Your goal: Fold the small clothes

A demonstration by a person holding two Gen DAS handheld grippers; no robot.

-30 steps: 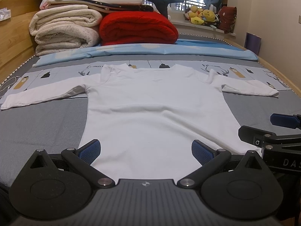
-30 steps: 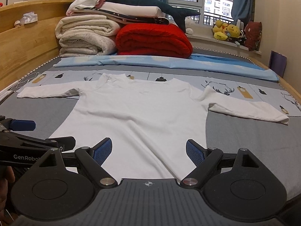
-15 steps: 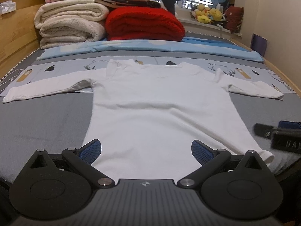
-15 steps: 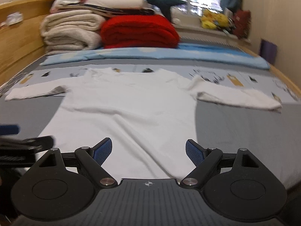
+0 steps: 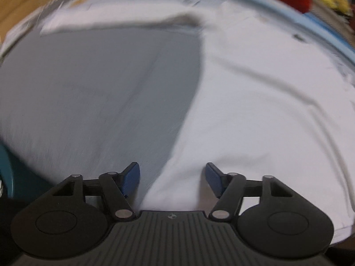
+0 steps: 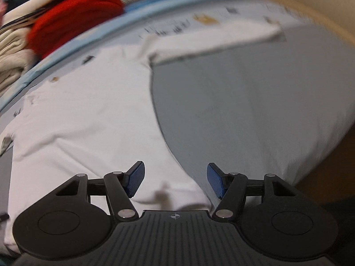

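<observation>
Grey bed sheet (image 5: 93,84) carries the white long-sleeved top (image 5: 261,102), spread flat with sleeves out. Thin, limp knit, it looks light and will sag and crease, so a pinch at each bottom corner seems soundest. The left tool (image 5: 172,181) straddles the left hem edge and the right tool (image 6: 176,180) the right; both have just been closing, pads not yet pressing cloth. Motion blur smears everything; the hem itself is hidden behind the tools.
</observation>
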